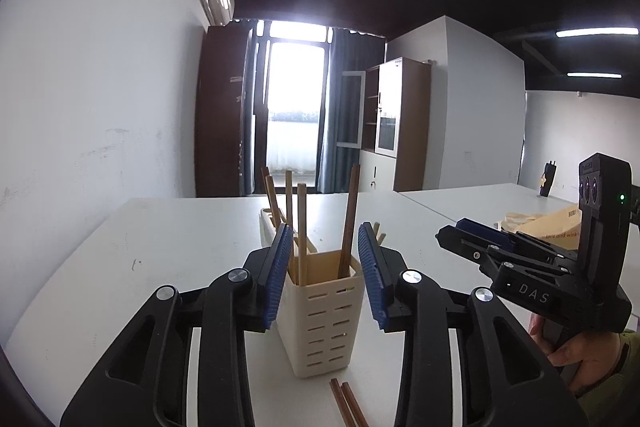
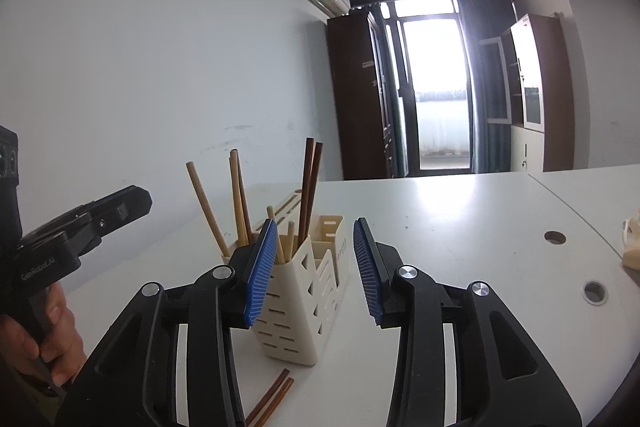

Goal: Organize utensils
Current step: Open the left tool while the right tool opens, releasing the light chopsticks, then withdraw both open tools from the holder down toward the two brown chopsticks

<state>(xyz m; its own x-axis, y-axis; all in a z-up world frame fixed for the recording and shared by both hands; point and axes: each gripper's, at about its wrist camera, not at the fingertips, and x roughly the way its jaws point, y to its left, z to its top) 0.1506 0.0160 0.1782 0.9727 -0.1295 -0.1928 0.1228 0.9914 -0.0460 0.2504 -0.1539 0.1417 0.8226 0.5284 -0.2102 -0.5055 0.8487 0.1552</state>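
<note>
A cream slotted utensil holder (image 1: pixel 320 323) (image 2: pixel 296 311) stands on the white table (image 1: pixel 160 247). Light wooden chopsticks (image 1: pixel 302 227) (image 2: pixel 208 211) and dark brown ones (image 1: pixel 351 211) (image 2: pixel 310 187) stand upright in its compartments. Two more dark brown chopsticks (image 1: pixel 348 403) (image 2: pixel 272 399) lie flat on the table just in front of it. My left gripper (image 1: pixel 324 227) is open, its blue pads framing the holder's top with nothing pressed between them. Just right of the holder, my right gripper (image 2: pixel 315 223) (image 1: pixel 454 233) is open as well and holds nothing. In the right wrist view the left gripper (image 2: pixel 136 199) shows at the left edge.
A tan bag (image 1: pixel 548 223) lies on the table at the right. Two round cable holes (image 2: pixel 555 237) (image 2: pixel 595 291) sit in the tabletop right of the holder. A white wall runs along the table's left side. A person's hand (image 1: pixel 576 355) grips the right gripper's handle.
</note>
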